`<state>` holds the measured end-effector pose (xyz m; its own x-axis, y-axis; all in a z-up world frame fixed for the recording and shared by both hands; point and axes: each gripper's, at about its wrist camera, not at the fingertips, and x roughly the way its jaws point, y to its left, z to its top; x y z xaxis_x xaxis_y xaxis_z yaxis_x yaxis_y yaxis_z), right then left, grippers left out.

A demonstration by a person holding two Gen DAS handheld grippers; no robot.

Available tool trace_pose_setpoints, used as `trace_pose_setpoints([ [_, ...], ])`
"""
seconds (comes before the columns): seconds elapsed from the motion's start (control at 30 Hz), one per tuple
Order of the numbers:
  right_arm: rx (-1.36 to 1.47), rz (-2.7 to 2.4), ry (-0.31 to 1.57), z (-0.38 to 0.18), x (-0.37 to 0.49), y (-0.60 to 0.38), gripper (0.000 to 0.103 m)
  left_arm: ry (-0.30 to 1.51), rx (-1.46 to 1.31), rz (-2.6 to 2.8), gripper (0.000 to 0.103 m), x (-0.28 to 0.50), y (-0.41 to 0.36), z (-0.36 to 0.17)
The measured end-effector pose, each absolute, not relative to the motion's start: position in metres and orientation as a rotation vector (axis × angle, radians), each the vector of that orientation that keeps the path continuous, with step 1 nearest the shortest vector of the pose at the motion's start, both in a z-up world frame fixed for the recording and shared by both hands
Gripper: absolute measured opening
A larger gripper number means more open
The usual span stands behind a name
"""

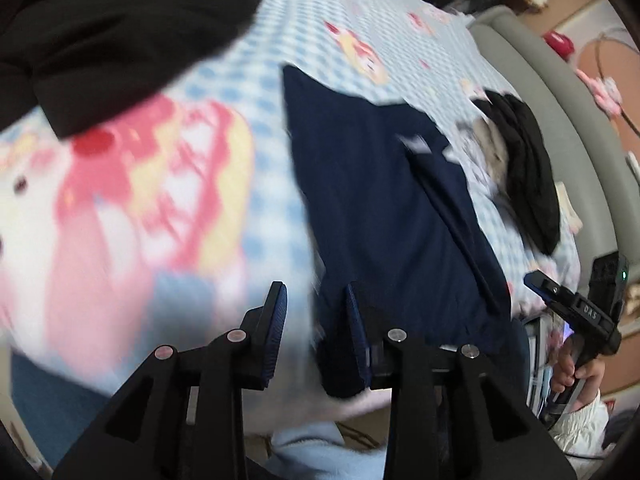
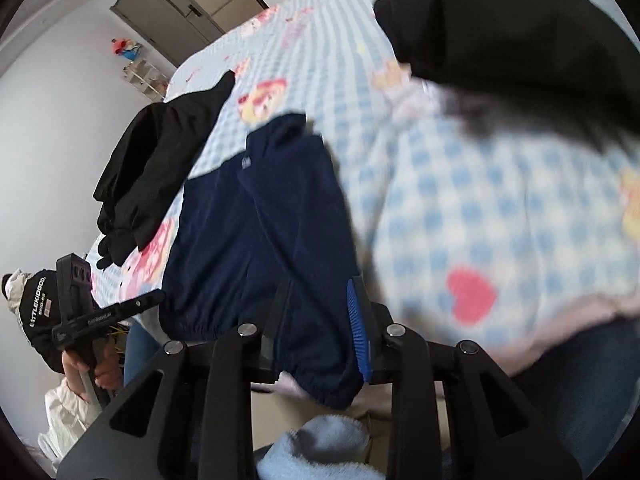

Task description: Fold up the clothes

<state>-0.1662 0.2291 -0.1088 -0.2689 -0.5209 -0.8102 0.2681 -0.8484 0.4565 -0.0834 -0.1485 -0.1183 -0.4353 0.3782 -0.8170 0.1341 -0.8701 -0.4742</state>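
Two grippers flank the navy garment (image 1: pixel 384 200): our left gripper (image 1: pixel 316 320) gapes beside its hem, our right gripper (image 2: pixel 320 312) straddles it unpinched; uneven grabs risk skewing it.

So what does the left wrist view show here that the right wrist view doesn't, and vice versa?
Only the left wrist view shows the grey padded bed edge and the floor beyond it with a pink flower-shaped item.

Only the right wrist view shows the white wall, a grey cabinet and a small shelf of toys.

Both show the navy garment lying on the blue checked bedsheet, a black garment beside it, and another black one at the frame's top. Each view also catches the other hand-held gripper near the bed's edge.
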Motion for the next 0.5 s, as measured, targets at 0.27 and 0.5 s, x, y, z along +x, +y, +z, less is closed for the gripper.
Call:
trace_pose_setpoints([
  [0.27, 1.467, -2.132, -0.212, -0.110, -0.230, 0.195, 0.034, -0.711, -1.586, 2.520, 0.050, -0.172, -0.164, -0.120],
  [0.5, 1.537, -2.069, -0.196, -0.149, -0.282, 0.161, 0.040, -0.655, -1.530, 2.611, 0.032, -0.204, -0.168, -0.115],
])
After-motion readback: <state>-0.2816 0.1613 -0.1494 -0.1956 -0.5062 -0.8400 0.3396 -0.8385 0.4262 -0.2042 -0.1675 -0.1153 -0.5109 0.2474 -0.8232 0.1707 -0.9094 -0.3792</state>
